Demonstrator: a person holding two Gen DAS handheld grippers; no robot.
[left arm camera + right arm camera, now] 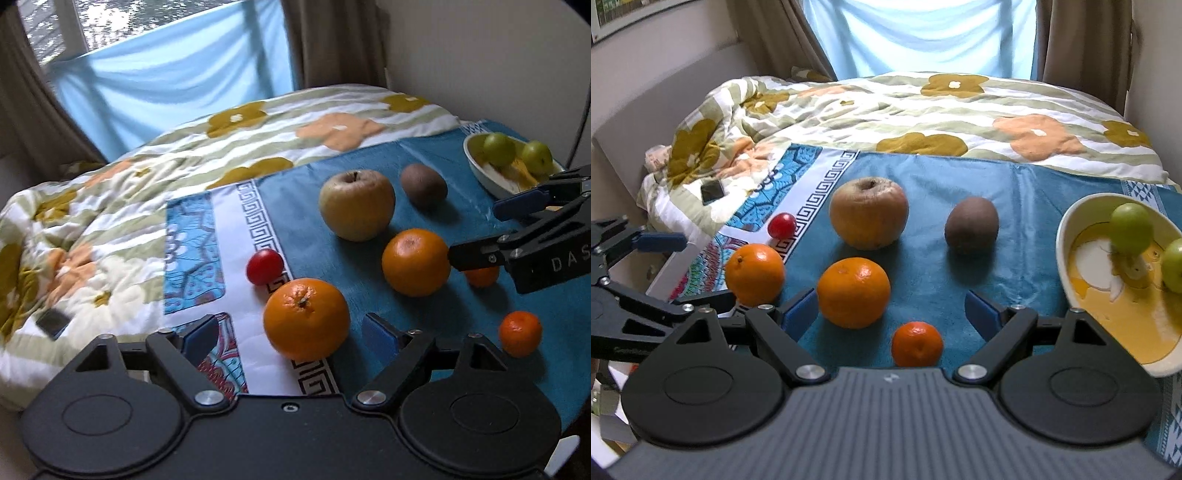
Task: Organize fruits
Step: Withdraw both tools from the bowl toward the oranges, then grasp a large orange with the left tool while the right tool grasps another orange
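Note:
Fruit lies on a blue cloth (1015, 192): a yellow-brown apple (868, 213), a kiwi (971, 225), two oranges (853, 292) (754, 274), a small tangerine (916, 344) and a red tomato (782, 225). A white and yellow bowl (1082, 236) at the right holds two green fruits (1131, 228). My left gripper (290, 338) is open around the near orange (306, 319). My right gripper (892, 314) is open above the tangerine, and it also shows in the left wrist view (480, 232). A second small tangerine (520, 333) shows in the left wrist view.
The cloth lies on a bed with a flowered quilt (923, 107). A dark phone (712, 192) rests on the quilt at the left. Curtains and a blue sheet (923, 33) hang behind. A wall stands at the right in the left wrist view.

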